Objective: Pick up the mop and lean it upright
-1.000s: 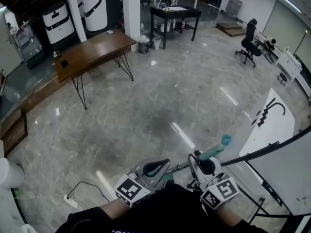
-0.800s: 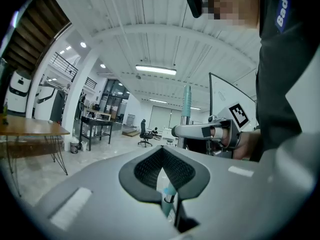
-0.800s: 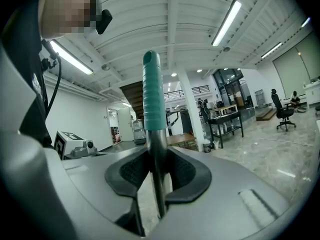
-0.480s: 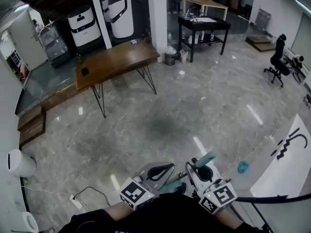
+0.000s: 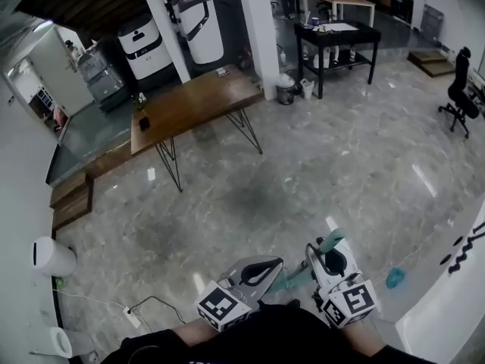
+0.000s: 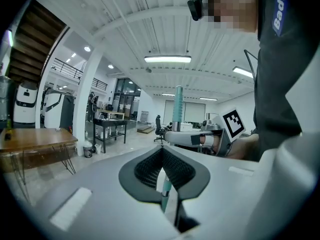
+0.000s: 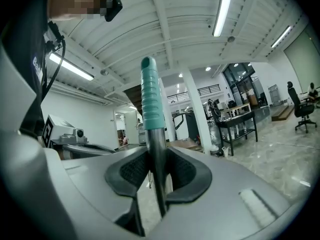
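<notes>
The mop (image 7: 151, 101) is off the floor and carried in both grippers close in front of the person. The right gripper view gives the closest look at it: a ribbed teal grip tops a dark metal pole that rises upright through the frame. The right gripper (image 7: 156, 156) has its two ribbed pads pinched on the pole just below the grip. The left gripper view shows the left gripper (image 6: 163, 156) likewise clamped on a thin stretch of the pole, its pads meeting in a narrow V. Beyond it the teal shaft stands up through the right gripper, whose marker cube (image 6: 232, 125) faces the camera. Only the head view sets the two together. There the left gripper (image 5: 258, 268) and right gripper (image 5: 327, 258) sit side by side just above the person's dark sleeves. The mop (image 5: 331, 241) shows only as a short teal end poking past the right gripper and a strip of pole between the two; its lower part is hidden. That view alone shows the glossy grey marble floor (image 5: 303, 165), a wooden table (image 5: 193, 101) on hairpin legs, a black table (image 5: 341, 36), a white column (image 5: 258, 29), an office chair (image 5: 462, 89) and a power strip (image 5: 132, 317). The gripper views add the ribbed white ceiling and its strip lights (image 7: 222, 9).
</notes>
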Demonstrator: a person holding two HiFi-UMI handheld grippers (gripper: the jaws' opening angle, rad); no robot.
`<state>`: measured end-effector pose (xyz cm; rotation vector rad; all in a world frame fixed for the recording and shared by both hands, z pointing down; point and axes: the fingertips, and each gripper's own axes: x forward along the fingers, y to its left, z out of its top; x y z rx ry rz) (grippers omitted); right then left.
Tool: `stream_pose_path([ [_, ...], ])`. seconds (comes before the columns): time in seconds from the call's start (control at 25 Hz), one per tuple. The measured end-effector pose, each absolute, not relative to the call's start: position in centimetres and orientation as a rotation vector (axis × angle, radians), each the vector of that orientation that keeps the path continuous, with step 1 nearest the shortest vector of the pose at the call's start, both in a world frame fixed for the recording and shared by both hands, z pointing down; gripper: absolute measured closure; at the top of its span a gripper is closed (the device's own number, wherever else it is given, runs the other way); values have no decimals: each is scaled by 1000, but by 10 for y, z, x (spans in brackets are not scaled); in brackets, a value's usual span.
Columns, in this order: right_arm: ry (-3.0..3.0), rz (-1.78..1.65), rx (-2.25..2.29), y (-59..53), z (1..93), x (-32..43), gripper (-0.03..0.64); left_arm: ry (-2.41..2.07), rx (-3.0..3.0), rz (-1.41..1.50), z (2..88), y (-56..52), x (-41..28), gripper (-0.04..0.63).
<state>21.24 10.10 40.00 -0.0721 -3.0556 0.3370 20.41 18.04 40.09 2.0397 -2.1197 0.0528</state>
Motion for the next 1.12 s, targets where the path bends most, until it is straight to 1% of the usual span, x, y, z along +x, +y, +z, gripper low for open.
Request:
stream_pose_path([
  [0.2,-3057,324,24,50,402,193,511,-2101,2094,15,405,148,180,577],
  [0.4,-3027,307,165,3,403,160,512,-2041,2131,-52,413,116,133,577],
  [0.72,-2982,306,365,-52,400,77,515,-1912,2261,-143,408,61,20,577],
  [0.88,-3005,306,440,-65,387,29,517,-1877,2287,-121,400,44,-38,577],
  [1.12,-2986,273,450,-100,386,-29,518,-1892,2299,-143,402,8,-94,577],
])
